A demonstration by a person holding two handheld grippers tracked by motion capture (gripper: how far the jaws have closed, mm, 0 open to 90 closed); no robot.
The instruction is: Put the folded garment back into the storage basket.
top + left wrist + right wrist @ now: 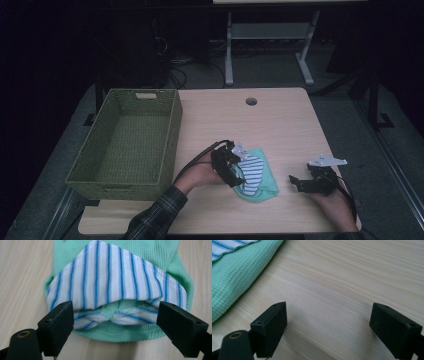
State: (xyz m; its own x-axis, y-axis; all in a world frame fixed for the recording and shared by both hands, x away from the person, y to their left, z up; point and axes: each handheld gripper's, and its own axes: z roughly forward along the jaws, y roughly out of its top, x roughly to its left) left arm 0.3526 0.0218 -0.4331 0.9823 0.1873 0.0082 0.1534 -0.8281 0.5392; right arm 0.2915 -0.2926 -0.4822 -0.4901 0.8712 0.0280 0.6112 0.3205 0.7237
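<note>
Lying near the front edge of the worktop (290, 115), a little right of its middle, is a folded green garment (265, 182) with a blue-and-white striped collar (251, 172) turned up on top of it. The left gripper (239, 172) is hovering right at the garment's left side, held in the person's left hand (200, 175), whose plaid sleeve (157, 217) is coming in over the front edge. In the left gripper view its jaws are standing wide apart on either side of the striped collar (112, 282), with the green garment (140, 255) spreading beyond and beneath it; the pads are not pressing on the cloth, so the gripper is released and grasping nothing.

The right gripper (295, 181) is resting close to the front right corner of the worktop, well clear of the garment's right side, with the person's right hand (334, 202) behind it. In the right gripper view its jaws are also spread wide over bare wood (342, 290), gripping nothing, while an edge of the green garment (234, 275) is showing at the upper left.

A green woven basket (172, 130) is sitting along the left edge of the worktop, overhanging it slightly, apart from the garment. A round cable hole (251, 101) is showing near the back edge.
</note>
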